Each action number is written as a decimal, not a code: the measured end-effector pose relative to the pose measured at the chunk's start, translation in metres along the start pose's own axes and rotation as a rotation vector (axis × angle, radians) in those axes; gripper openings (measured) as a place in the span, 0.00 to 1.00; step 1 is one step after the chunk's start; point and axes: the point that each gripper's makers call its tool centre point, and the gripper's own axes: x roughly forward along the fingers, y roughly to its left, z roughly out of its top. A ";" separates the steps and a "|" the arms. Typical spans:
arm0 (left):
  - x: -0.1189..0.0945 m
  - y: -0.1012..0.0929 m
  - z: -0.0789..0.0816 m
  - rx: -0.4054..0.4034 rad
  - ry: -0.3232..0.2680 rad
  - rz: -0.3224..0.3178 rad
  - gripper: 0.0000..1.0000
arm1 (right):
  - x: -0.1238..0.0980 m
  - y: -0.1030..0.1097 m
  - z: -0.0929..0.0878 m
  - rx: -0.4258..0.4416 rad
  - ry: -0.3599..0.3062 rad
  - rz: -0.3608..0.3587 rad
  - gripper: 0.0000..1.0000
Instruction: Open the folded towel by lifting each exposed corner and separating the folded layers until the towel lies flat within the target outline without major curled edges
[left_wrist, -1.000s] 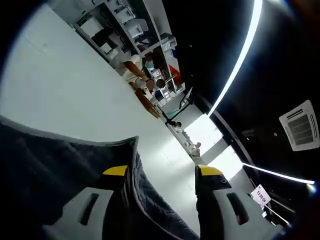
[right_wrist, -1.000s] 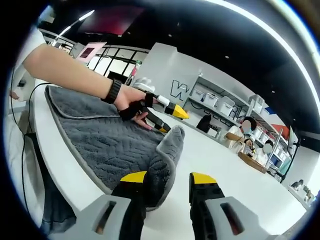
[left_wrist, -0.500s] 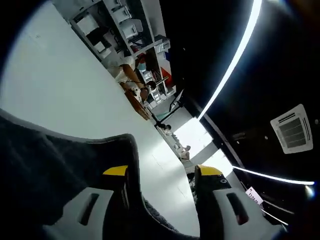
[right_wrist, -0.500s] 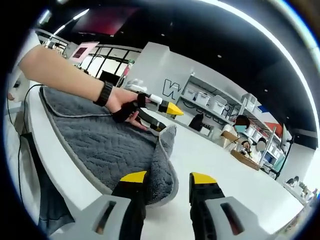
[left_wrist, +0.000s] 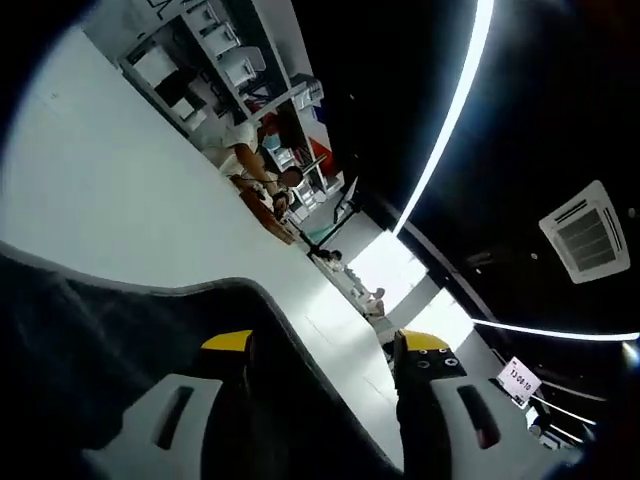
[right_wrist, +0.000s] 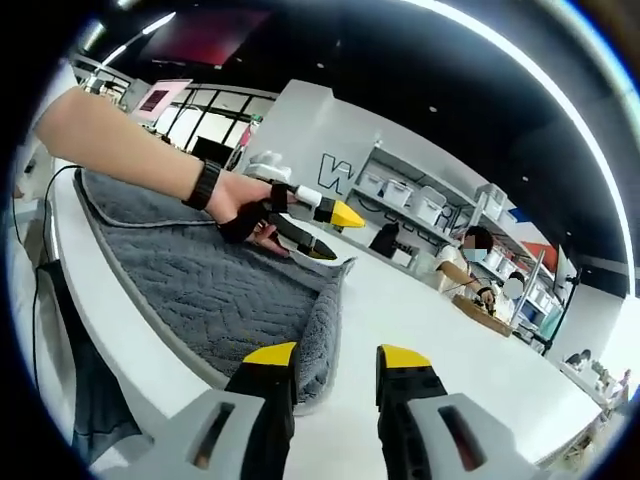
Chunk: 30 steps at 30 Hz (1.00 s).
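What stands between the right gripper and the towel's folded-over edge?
Nothing visible does: the right gripper sits right at the grey towel's raised edge, with only bare white table beyond it.

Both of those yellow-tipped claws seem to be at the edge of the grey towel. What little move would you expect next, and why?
Probably both draw the raised edge outward and lower it. The grey towel mostly lies spread on the white table, but its far edge still curls up between the right gripper and the left gripper, so the fold isn't flat. Whether either grips the cloth I cannot tell.
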 end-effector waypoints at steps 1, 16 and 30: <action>-0.001 0.001 0.000 0.003 -0.001 0.003 0.54 | 0.000 0.000 -0.001 0.001 0.003 0.001 0.25; -0.012 -0.001 0.004 0.053 0.005 -0.010 0.54 | 0.001 0.003 0.010 0.002 -0.022 0.010 0.25; -0.029 -0.023 -0.008 0.290 0.056 -0.025 0.56 | -0.005 0.013 0.043 0.142 -0.168 0.114 0.32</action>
